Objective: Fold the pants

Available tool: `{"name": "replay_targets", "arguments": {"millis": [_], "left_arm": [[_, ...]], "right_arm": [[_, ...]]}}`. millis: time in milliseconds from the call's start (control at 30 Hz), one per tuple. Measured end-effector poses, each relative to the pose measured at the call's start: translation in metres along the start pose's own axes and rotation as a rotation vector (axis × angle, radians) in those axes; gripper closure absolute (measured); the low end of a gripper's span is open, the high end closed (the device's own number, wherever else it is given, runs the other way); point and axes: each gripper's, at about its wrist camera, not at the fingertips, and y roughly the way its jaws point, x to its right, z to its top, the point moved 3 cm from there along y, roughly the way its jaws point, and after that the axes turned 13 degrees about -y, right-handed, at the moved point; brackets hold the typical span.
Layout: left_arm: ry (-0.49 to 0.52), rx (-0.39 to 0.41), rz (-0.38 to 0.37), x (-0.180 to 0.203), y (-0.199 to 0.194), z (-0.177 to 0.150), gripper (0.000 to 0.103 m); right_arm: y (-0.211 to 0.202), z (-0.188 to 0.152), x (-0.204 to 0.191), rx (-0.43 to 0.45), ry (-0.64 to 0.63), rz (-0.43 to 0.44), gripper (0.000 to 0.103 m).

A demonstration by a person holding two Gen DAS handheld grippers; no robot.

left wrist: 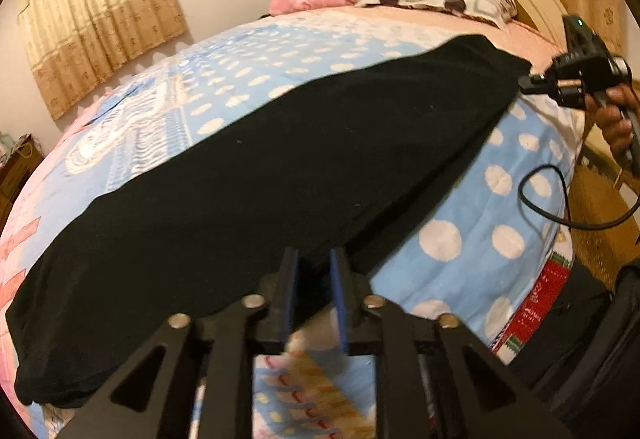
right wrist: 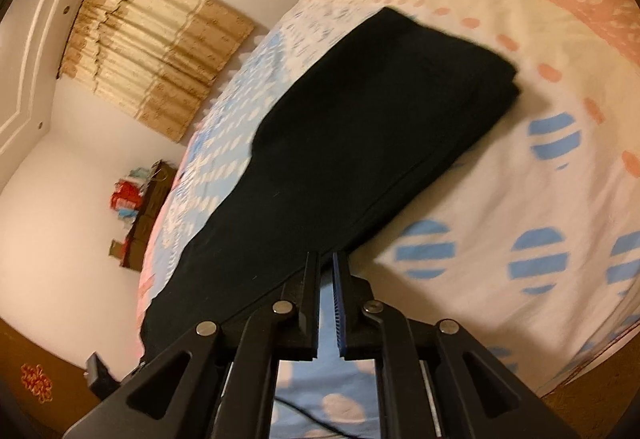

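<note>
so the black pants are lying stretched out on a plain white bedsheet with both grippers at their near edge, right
Not quite: the cover is not plain white. The left wrist view shows the black pants stretched out on a light blue bedcover with white dots. The left gripper and right gripper do sit at the pants' near edge.

No lettering can be read anywhere; the red printed strip point(left wrist: 538, 291) at the bed's edge carries white marks (too blurred and small to make out).
</note>
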Motion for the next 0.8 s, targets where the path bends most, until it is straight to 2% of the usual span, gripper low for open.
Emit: {"name": "replay_targets", "arguments": {"millis": [33,100,133,267,333,400,433,533,667,800], "left_arm": [[0.006,0.003,0.002,0.002,0.001,0.000,0.063],[0.022,0.017,0.016,0.005,0.004,0.002,0.054],[0.034,0.025,0.017,0.008,0.006,0.004,0.054],[0.060,0.026,0.011,0.013,0.011,0.009,0.057],[0.070,0.021,-0.008,0.016,0.011,0.009,0.084],[0.084,0.028,-0.001,0.019,0.008,0.008,0.087],[0.095,0.030,0.002,0.020,0.007,0.007,0.091],[0.123,0.038,-0.005,0.023,0.001,0.002,0.096],[0.128,0.005,-0.047,0.026,0.001,-0.009,0.097],[0.098,0.017,-0.055,0.024,-0.003,-0.006,0.097]], "right_arm": [[0.003,-0.001,-0.003,-0.007,0.001,-0.001,0.092],[0.008,-0.002,-0.002,-0.007,0.015,0.000,0.062],[0.009,-0.002,-0.001,0.000,0.032,0.002,0.059],[0.009,0.001,-0.004,0.015,0.011,-0.018,0.059],[0.010,0.002,-0.006,0.020,0.005,-0.026,0.060],[0.010,0.003,-0.008,0.021,-0.006,-0.048,0.079],[0.011,0.003,-0.008,0.021,-0.008,-0.052,0.081],[0.013,0.001,-0.006,0.012,-0.016,-0.067,0.092],[0.014,0.000,-0.001,0.009,-0.014,-0.064,0.093],[0.011,-0.001,-0.002,0.011,-0.022,-0.062,0.093]]}}
